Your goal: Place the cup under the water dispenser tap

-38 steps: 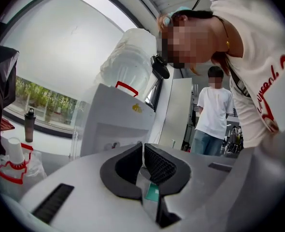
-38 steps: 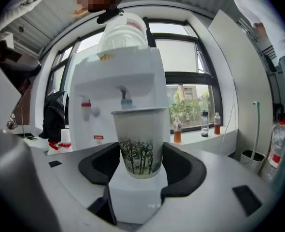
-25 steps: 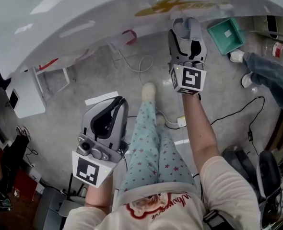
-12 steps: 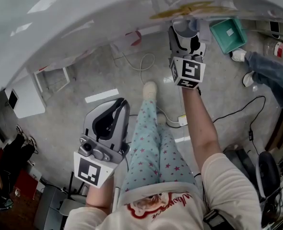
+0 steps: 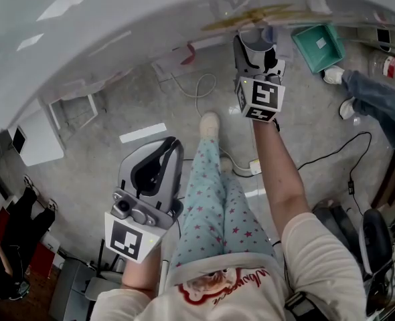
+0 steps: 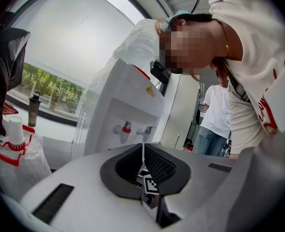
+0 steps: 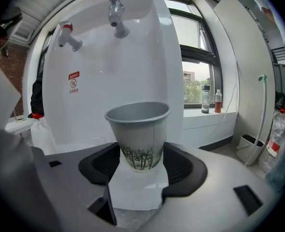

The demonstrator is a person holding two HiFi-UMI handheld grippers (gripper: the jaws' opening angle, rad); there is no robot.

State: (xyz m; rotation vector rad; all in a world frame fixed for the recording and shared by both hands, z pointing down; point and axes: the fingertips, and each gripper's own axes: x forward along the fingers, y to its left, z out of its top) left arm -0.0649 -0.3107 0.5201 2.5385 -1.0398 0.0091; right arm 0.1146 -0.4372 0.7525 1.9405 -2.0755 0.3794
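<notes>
A grey paper cup [image 7: 138, 134] with a dark plant print stands upright between the jaws of my right gripper [image 7: 140, 161], which is shut on its lower part. Straight ahead is the white water dispenser [image 7: 133, 66]; its grey tap [image 7: 117, 18] hangs above and a little left of the cup, and the red tap [image 7: 66, 35] is further left. In the head view the cup [image 5: 256, 40] and right gripper [image 5: 254, 49] reach under the dispenser's front edge [image 5: 117, 39]. My left gripper [image 5: 161, 154] hangs low at the left, shut and empty.
A white ledge [image 7: 137, 187] lies under the cup. Cables [image 5: 197, 89] trail across the concrete floor, with a green dustpan [image 5: 317, 45] and another person's leg [image 5: 378, 99] at the right. A person in a white shirt [image 6: 215, 115] stands beyond the dispenser [image 6: 128, 115].
My right gripper has carried the cup forward, further under the dispenser's front. The left gripper has hardly moved.
</notes>
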